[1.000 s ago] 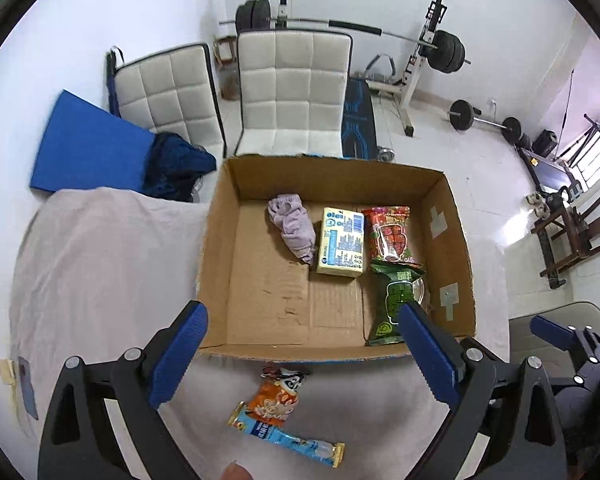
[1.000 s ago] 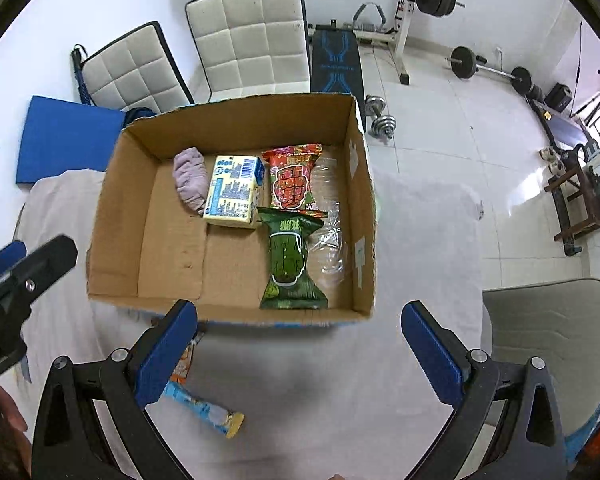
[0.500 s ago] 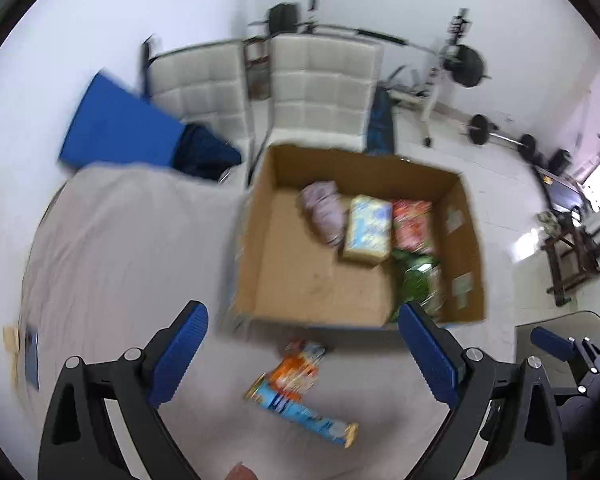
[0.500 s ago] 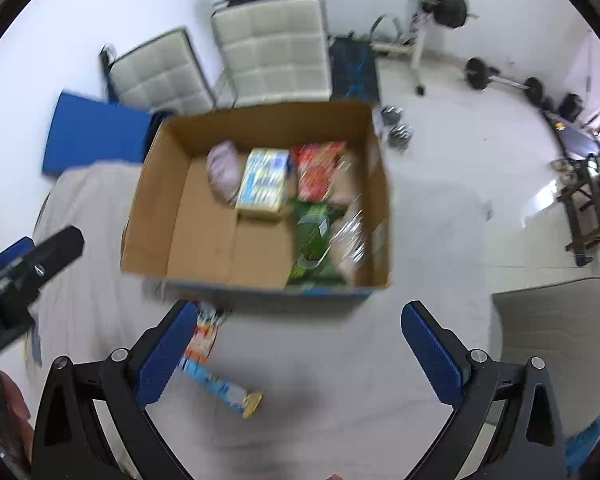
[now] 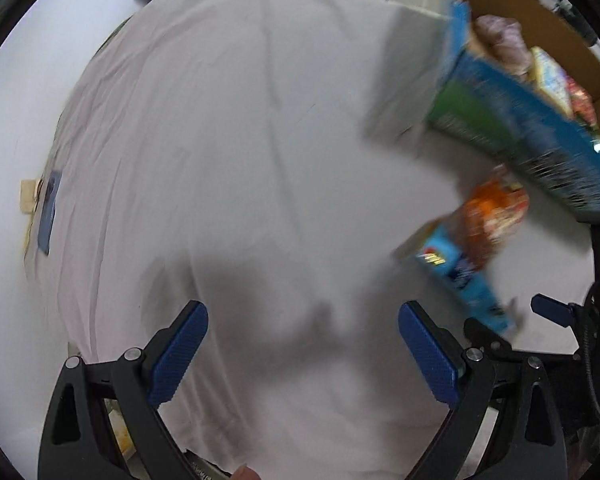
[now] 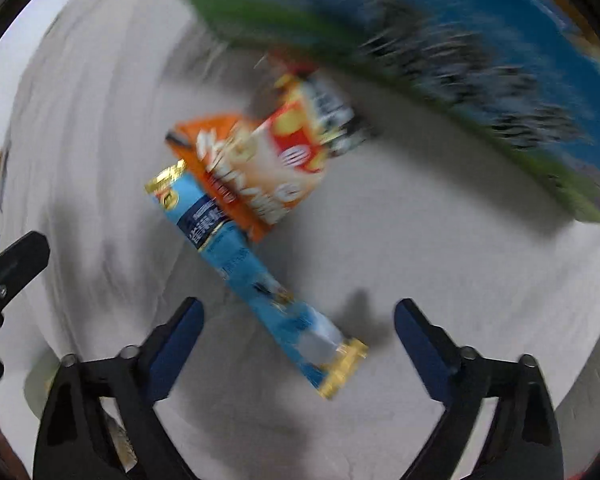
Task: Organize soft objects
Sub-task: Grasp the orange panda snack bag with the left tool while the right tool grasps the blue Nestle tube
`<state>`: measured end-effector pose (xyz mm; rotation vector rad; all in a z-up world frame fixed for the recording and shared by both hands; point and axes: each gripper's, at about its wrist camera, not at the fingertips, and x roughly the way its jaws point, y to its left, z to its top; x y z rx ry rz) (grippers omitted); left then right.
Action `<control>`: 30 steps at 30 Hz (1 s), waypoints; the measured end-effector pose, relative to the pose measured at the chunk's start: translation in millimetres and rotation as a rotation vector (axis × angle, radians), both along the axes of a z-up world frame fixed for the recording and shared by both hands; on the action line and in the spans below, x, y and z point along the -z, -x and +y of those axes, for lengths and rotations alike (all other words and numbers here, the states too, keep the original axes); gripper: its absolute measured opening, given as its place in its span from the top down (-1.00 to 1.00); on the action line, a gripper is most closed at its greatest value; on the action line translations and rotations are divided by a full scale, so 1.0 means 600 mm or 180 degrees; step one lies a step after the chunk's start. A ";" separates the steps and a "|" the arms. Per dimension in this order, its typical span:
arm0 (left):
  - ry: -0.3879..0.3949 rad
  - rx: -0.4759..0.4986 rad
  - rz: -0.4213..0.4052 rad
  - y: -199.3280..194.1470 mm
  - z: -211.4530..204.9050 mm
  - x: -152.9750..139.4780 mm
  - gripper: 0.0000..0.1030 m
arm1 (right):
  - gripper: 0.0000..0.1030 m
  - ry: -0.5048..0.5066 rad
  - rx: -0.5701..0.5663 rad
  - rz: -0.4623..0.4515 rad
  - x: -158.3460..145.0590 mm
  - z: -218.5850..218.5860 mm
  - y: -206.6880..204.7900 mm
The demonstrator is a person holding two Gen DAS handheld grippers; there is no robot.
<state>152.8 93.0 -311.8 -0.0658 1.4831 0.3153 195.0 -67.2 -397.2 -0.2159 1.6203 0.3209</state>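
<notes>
A long light-blue snack pack [image 6: 256, 276] lies on the grey cloth with an orange snack bag [image 6: 260, 160] overlapping its far end. My right gripper [image 6: 298, 320] is open just above the blue pack's near end, one finger on each side. In the left wrist view both packs, the blue [image 5: 460, 272] and the orange [image 5: 492, 216], lie to the right. My left gripper [image 5: 302, 328] is open and empty over bare cloth. The cardboard box [image 5: 520, 120] with a blue-green printed outer wall stands at the upper right, holding a grey cloth bundle [image 5: 500, 38] and packets.
The grey cloth [image 5: 240, 140] covers the table; its left edge drops off at the left of the left wrist view. A small dark card [image 5: 46, 216] lies near that edge. The box wall [image 6: 440, 52] runs close behind the snacks. The left gripper's arm [image 6: 8, 272] shows at the left.
Both grippers have dropped low toward the table and tilted down. The right one has closed in on the two snack packs; the left has swung left over bare cloth. Both stay open.
</notes>
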 end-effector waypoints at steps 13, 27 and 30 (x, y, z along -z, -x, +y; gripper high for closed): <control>-0.0010 0.0234 -0.0033 -0.022 -0.055 -0.008 -0.90 | 0.28 0.0314 0.0039 0.0276 0.019 -0.100 0.082; 0.0389 0.0869 0.0152 -0.161 -0.213 0.043 -0.90 | 0.27 -0.0362 0.1919 0.0481 0.035 -0.360 0.117; 0.0438 0.0943 0.0275 -0.181 -0.227 0.071 -0.90 | -0.21 -0.0492 0.1865 0.0329 0.019 -0.364 0.109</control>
